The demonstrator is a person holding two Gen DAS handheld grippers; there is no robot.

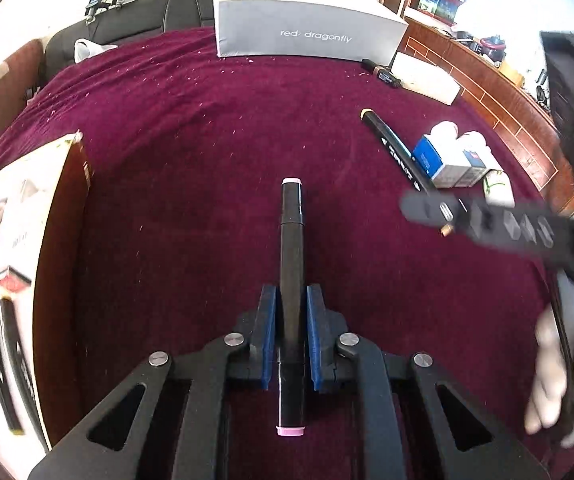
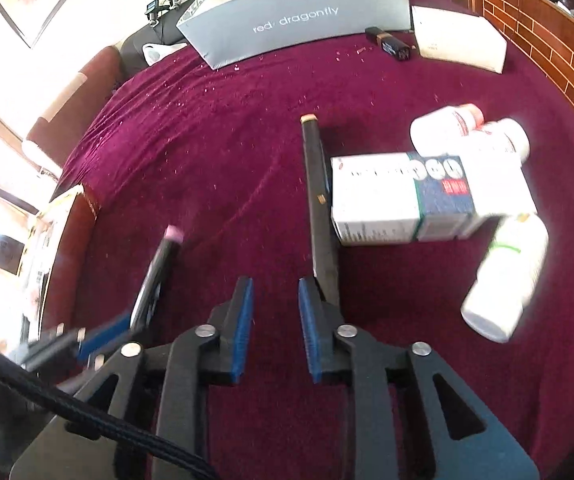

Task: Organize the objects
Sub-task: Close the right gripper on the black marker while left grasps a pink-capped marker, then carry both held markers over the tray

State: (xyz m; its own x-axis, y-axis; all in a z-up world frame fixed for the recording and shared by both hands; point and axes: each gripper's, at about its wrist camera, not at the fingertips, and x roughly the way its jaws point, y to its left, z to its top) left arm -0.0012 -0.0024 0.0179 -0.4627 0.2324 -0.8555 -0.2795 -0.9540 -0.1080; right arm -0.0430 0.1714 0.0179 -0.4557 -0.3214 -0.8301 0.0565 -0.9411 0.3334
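Observation:
A black marker with pink caps (image 1: 292, 240) sits lengthwise between the blue pads of my left gripper (image 1: 291, 292), which is shut on it. The right wrist view shows that marker (image 2: 159, 268) blurred at the lower left, in the left gripper (image 2: 127, 320). A second black marker with a tan cap (image 2: 319, 200) lies on the maroon cloth, just outside the right pad of my right gripper (image 2: 275, 288). Its jaws stand a little apart with nothing between them. From the left wrist view the right gripper (image 1: 419, 208) hovers blurred over the tan-capped marker (image 1: 391, 144).
A grey "red dragonfly" box (image 2: 299, 12) stands at the back, with a white box (image 2: 459, 40) and a small dark item (image 2: 391, 44) beside it. A blue-white carton (image 2: 407, 200) and white bottles (image 2: 503, 276) lie right of the marker. A brown-walled box (image 1: 63, 260) at left holds markers.

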